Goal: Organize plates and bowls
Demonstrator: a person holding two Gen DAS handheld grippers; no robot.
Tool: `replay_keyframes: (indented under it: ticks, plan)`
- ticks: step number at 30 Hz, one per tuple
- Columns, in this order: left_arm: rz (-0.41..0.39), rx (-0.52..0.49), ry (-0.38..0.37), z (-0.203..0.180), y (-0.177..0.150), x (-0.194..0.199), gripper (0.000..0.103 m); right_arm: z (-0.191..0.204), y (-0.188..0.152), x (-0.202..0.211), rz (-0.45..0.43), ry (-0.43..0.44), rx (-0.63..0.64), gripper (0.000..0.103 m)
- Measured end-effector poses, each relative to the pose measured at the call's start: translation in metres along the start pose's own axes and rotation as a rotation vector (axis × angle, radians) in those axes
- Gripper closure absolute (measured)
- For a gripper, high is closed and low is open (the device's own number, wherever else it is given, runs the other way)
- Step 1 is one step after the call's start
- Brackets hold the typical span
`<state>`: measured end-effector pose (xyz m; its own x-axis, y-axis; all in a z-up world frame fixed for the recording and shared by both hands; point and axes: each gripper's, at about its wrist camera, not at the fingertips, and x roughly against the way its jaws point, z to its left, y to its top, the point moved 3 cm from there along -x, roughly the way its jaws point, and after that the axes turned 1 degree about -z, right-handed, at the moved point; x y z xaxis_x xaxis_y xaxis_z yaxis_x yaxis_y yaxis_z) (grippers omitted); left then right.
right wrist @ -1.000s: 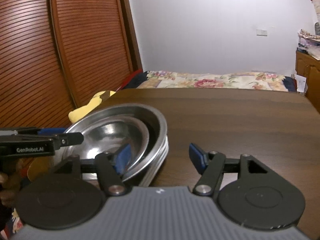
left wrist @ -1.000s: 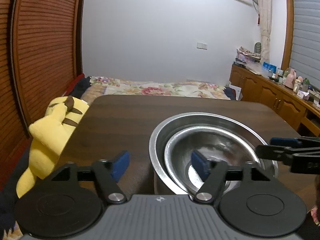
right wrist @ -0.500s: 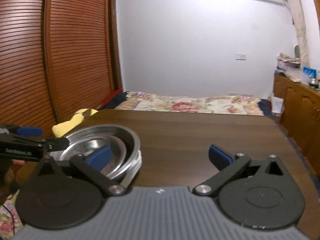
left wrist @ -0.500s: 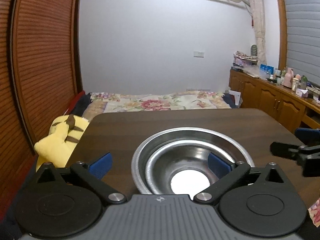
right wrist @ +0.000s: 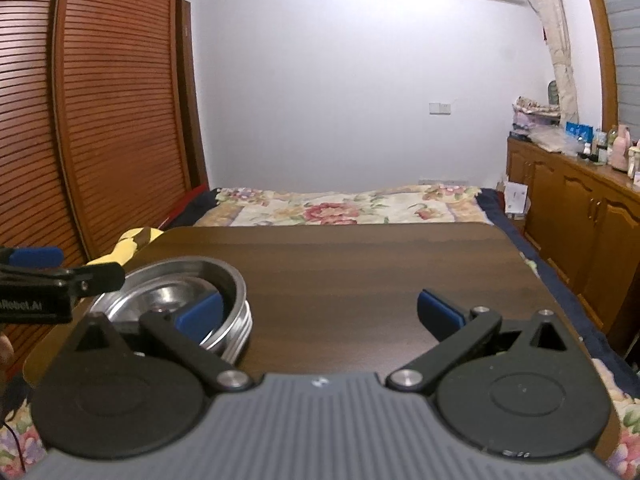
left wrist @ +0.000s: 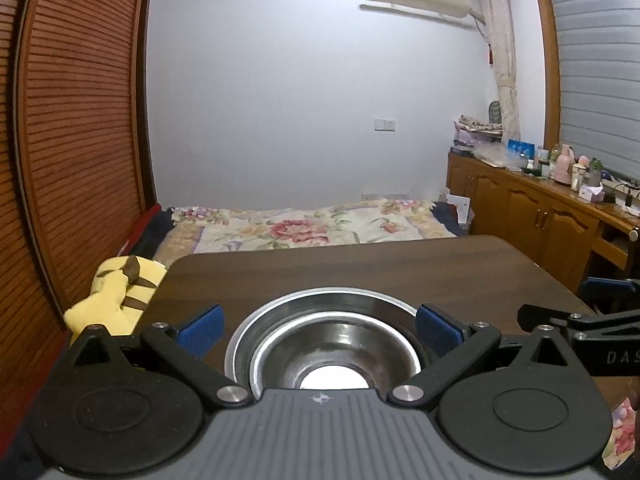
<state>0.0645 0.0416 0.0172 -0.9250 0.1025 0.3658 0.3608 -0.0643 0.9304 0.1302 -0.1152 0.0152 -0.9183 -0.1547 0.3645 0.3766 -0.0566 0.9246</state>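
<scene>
The bowls [left wrist: 334, 344] sit one inside the other on the dark table [left wrist: 360, 268], near its front-left part. Nested like that they take less room, so the tidy-up looks done or nearly done. In the right view you can see ribbed edges below the top bowl [right wrist: 168, 300], so there's a stack of a few, maybe w/ plates under; can't tell which.

The left gripper [left wrist: 320, 332] has its blue pads spread as wide as they go, one on each side of the bowls. They don't press on the rim and hold nothing. The jaws have just been opening, so it looks like a let-go.

The right gripper [right wrist: 320, 312] is wide open too, also just opened. Only bare table lies btw its pads. Its left pad [right wrist: 199, 315] is in front of the bowl rim but isn't pinching it.

Around: a yellow soft toy [left wrist: 116, 296] off the table's left edge, a bed w/ a flowery cover [left wrist: 304, 228] behind, wood cabinets [left wrist: 532, 216] on the right w/ bottles on top, slatted doors [left wrist: 80, 140] on the left.

In the way: not much. The two grippers are near each other, so they could bump.
</scene>
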Motion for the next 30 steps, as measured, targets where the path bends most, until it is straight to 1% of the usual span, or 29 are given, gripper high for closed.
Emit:
replay_keyframes:
  ticks: [4, 11, 16, 19, 24, 30]
  plan:
    - [-0.021, -0.012, 0.014, -0.005, 0.002, 0.006, 0.0, 0.0, -0.001, 0.005, -0.014, -0.018, 0.008, 0.0]
    - [-0.008, -0.019, 0.032, -0.013, -0.005, 0.015, 0.0, -0.001, -0.005, 0.012, -0.018, -0.026, 0.005, 0.0]
    - [0.011, -0.027, 0.036, -0.018, -0.016, 0.016, 0.0, -0.005, -0.008, 0.016, -0.02, -0.032, -0.012, 0.0]
    - [0.019, -0.034, 0.055, -0.019, -0.024, 0.016, 0.0, -0.005, -0.011, 0.018, -0.018, -0.022, -0.014, 0.0]
    - [0.036, -0.033, 0.055, -0.025, -0.036, 0.016, 0.0, -0.005, -0.017, 0.019, -0.004, -0.012, -0.02, 0.0]
    - [0.045, -0.021, 0.058, -0.028, -0.043, 0.017, 0.0, -0.005, -0.024, 0.019, 0.008, -0.016, -0.02, 0.0]
